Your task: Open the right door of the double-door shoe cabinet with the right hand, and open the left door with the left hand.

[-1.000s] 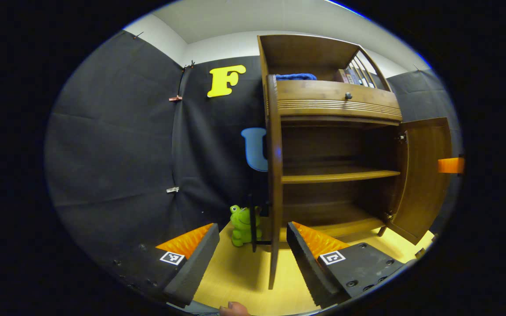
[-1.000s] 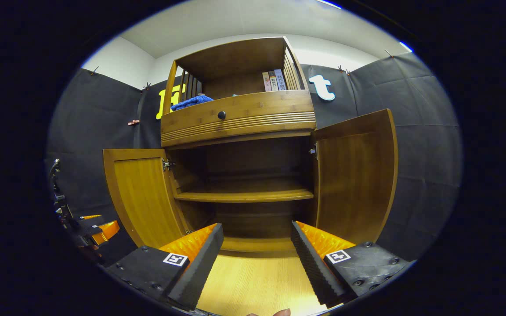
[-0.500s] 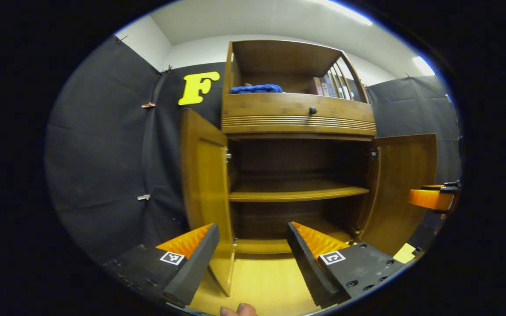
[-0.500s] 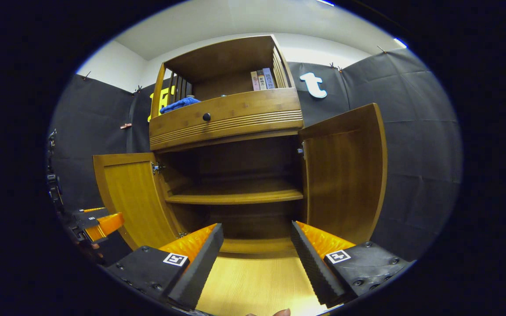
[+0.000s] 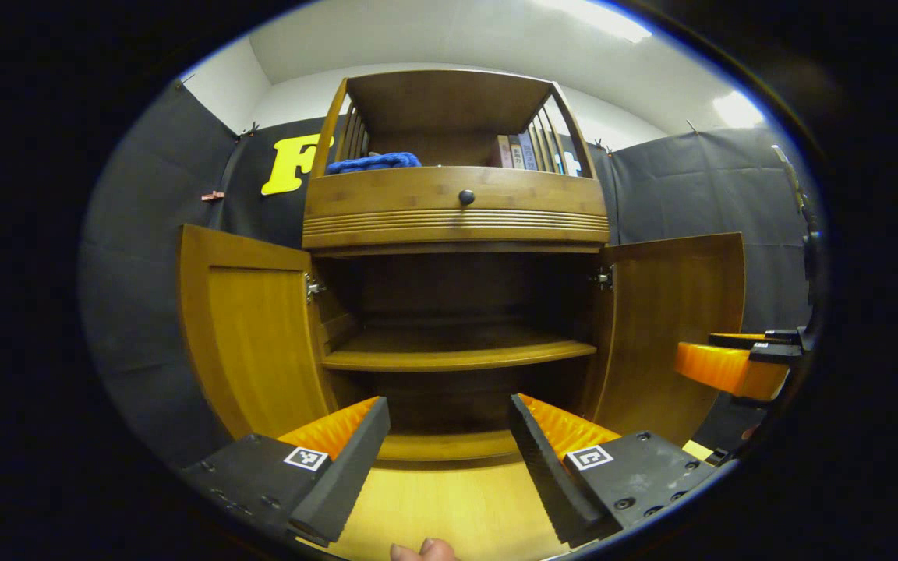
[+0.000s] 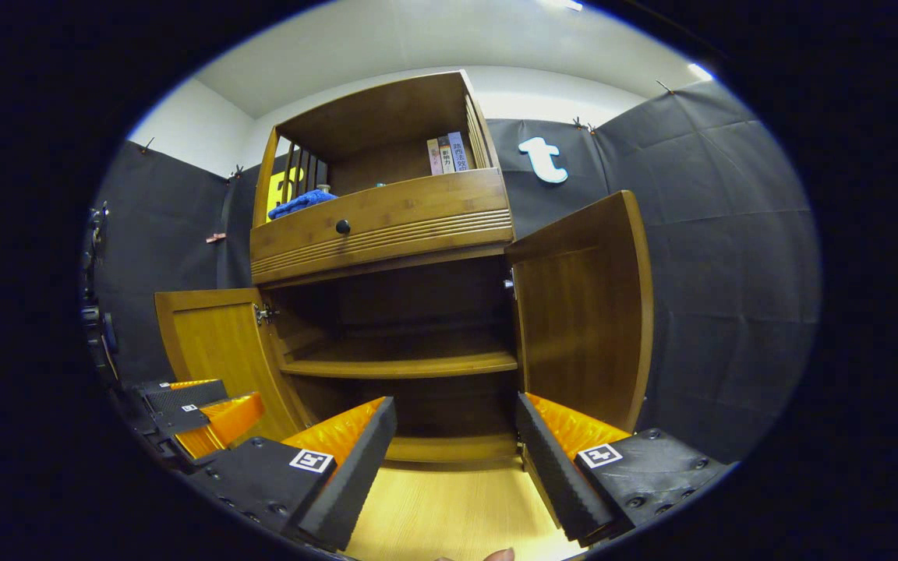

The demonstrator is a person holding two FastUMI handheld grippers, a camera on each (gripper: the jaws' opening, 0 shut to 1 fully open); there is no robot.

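Two doors (image 5: 250, 335) (image 5: 671, 327) ajar — three books (image 5: 515, 152)

Left door (image 5: 250, 335) now wider open

The left claw (image 5: 449, 448) is held level and faces forward, its two fingers (image 5: 340, 460) spread wide apart with nothing between them. A fingertip of the hand (image 5: 422, 550) that holds it peeks in at the bottom edge of the left gripper view. The right claw (image 6: 455, 452) is posed the same way, fingers (image 6: 566, 467) wide apart and empty, with a fingertip of its own hand (image 6: 496, 555) at the bottom edge of the right gripper view. Each claw also appears off to the side in the other's view, and the two are apart, not touching.
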